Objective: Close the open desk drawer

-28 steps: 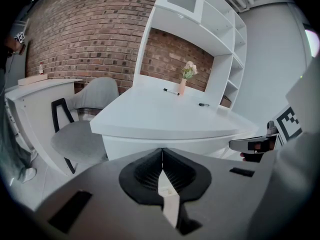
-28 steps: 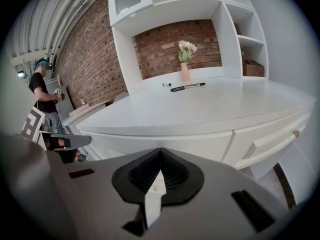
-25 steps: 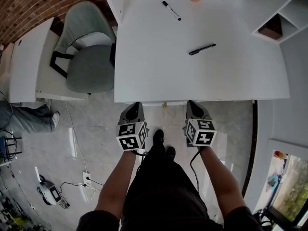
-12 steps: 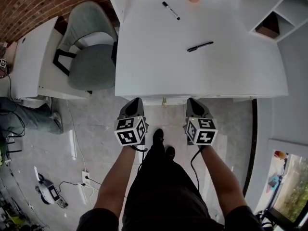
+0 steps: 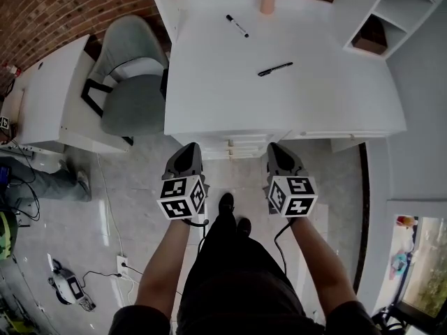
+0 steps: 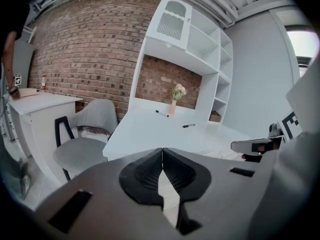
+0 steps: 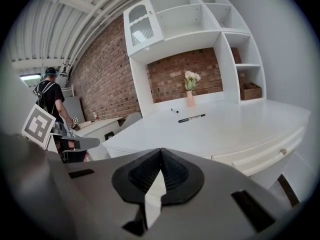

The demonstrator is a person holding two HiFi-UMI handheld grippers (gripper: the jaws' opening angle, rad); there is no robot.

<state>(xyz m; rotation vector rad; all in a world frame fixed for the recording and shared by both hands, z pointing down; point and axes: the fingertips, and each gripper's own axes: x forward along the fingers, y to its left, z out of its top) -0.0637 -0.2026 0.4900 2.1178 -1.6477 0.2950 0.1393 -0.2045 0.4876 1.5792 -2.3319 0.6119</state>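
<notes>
At far left a smaller white side desk (image 5: 42,96) and a grey padded chair (image 5: 129,93) stand well clear of my path. My left tool (image 5: 188,152) is pressed together on nothing and hangs just short of the front edge of the large white desk (image 5: 209,82). Between the two tools the white wooden drawer front (image 5: 239,145) shows below that edge (how far out it stands I cannot tell from above). I judge it stiff, fairly light and free on its runners, so a flat push at mid-front should keep it from skewing. My right tool (image 5: 278,152) is likewise closed and empty. A black pen (image 5: 274,69) and a pink vase (image 5: 268,2) sit far back on the desk; nothing blocks the drawer
</notes>
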